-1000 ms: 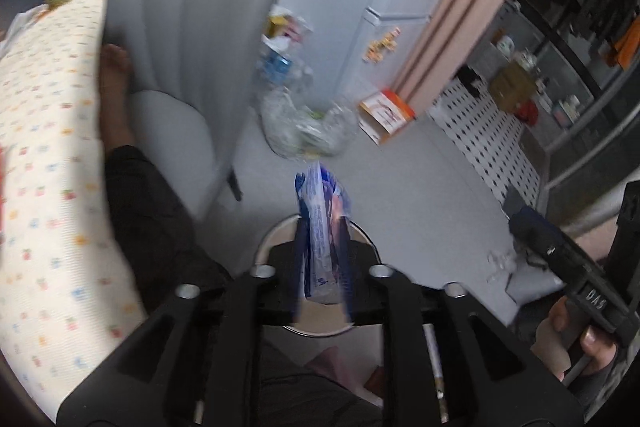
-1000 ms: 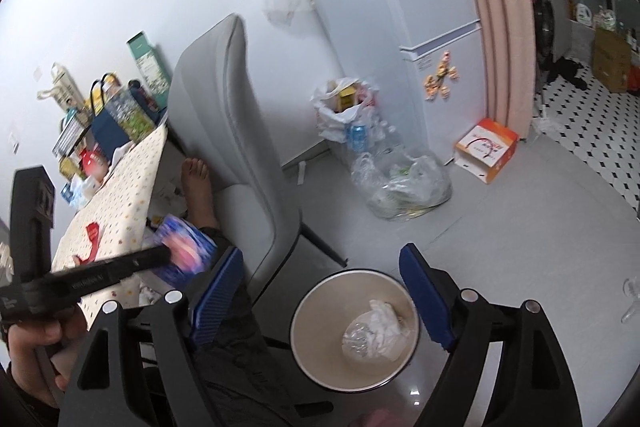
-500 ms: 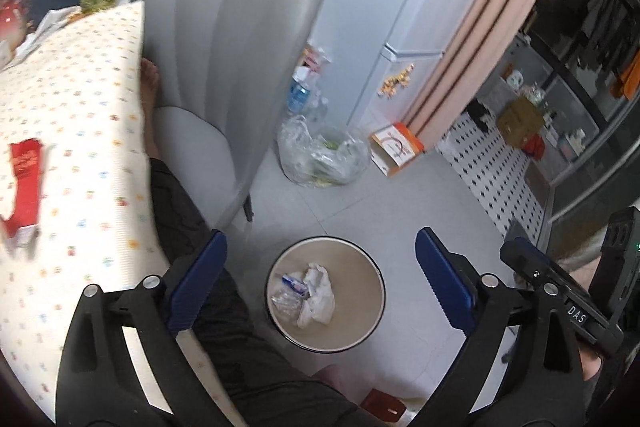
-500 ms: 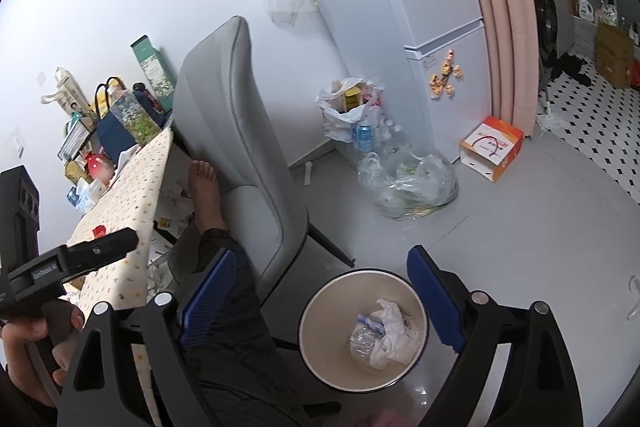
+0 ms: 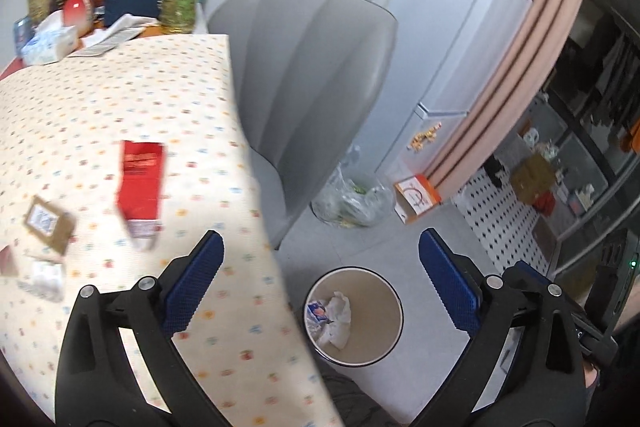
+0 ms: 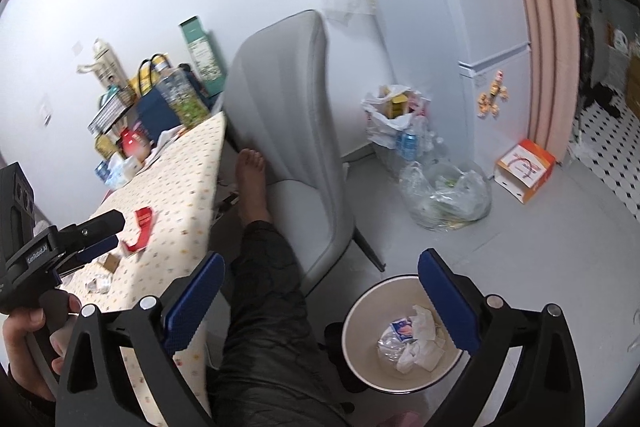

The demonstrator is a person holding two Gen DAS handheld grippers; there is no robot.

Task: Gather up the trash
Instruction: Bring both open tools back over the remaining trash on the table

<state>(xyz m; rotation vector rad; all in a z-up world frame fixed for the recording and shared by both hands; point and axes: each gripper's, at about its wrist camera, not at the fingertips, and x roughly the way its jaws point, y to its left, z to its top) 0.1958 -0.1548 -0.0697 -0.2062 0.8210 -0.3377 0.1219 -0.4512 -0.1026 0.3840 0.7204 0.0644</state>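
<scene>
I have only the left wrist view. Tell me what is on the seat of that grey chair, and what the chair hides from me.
Observer: A bare foot rests on the seat of the grey chair, close against the backrest.
Operator: Now report what is behind the chair.
Observer: A white bag stuffed with boxes stands against the wall, with plastic bottles beside it, beyond the clear bag.
Operator: Describe my gripper from outside.
Observer: A hand grips the handle of the left gripper, at the near end of the table.
</scene>
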